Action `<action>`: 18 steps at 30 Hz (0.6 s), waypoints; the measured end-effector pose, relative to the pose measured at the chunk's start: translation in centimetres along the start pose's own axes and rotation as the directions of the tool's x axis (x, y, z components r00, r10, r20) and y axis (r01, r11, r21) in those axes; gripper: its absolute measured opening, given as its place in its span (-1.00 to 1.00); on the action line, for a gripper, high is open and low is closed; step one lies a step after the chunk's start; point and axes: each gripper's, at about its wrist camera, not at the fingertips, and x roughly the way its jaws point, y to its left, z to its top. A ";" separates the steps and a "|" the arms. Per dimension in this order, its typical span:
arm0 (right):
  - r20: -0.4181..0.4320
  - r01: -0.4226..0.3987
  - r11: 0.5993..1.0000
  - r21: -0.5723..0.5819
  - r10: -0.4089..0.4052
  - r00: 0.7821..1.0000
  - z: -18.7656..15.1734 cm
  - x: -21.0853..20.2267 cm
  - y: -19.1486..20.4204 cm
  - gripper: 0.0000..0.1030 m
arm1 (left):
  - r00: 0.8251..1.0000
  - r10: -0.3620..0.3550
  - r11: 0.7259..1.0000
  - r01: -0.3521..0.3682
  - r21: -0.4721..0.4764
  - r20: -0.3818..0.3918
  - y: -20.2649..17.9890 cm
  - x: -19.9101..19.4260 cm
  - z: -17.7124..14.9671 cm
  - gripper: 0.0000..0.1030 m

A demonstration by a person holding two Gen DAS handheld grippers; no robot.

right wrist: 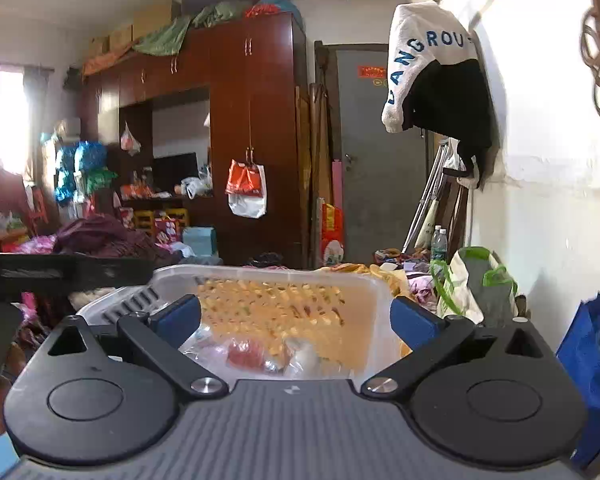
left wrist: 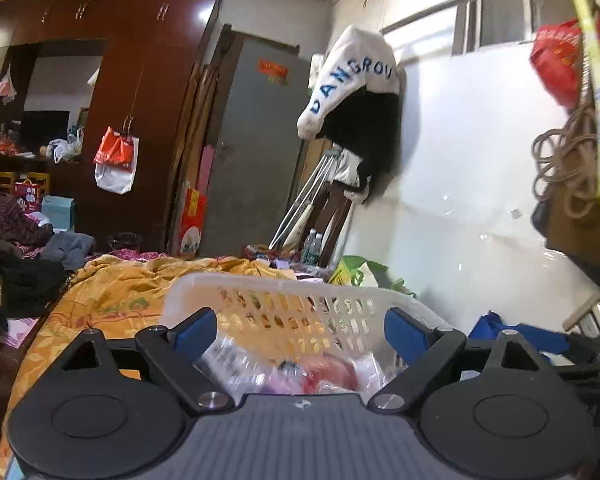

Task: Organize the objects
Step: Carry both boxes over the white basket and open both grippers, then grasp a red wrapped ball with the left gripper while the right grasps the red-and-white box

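Observation:
A white perforated plastic basket [left wrist: 284,282] sits on the bed just ahead of both grippers; in the right wrist view its rim [right wrist: 260,270] fills the middle. Clear plastic packets [left wrist: 328,376] with red and pink contents lie inside it, also seen as packets [right wrist: 252,354] from the right. My left gripper [left wrist: 300,332] is open, its blue pads [left wrist: 196,334] spread wide over the basket's near side, touching nothing. My right gripper [right wrist: 296,320] is open as well, blue pads [right wrist: 414,322] far apart above the basket, nothing between them.
An orange quilt [left wrist: 112,292] covers the bed under the basket. Heaps of clothes [left wrist: 20,280] lie to the left. A white wall [left wrist: 480,160] is close on the right, with a blue bag [right wrist: 592,360] and a green-and-white bag [right wrist: 476,280] against it. A dark wardrobe [left wrist: 140,80] and grey door [left wrist: 260,140] stand beyond.

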 end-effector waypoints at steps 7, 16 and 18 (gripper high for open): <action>-0.055 -0.136 0.983 0.124 0.144 0.988 -5.6 -3.7 -0.3 1.00 | 0.997 0.059 0.998 -0.059 0.016 -0.048 2.2 -6.8 -6.2 0.81; -0.181 -0.193 0.979 0.068 0.202 0.962 -6.8 -1.5 1.8 1.00 | 0.975 0.125 0.992 -0.128 -0.004 -0.181 4.8 -5.9 -9.3 0.81; -0.224 -0.196 0.980 0.033 0.198 0.954 -6.8 -0.9 2.5 0.96 | 0.971 0.103 0.994 -0.105 -0.002 -0.214 4.9 -5.4 -9.7 0.81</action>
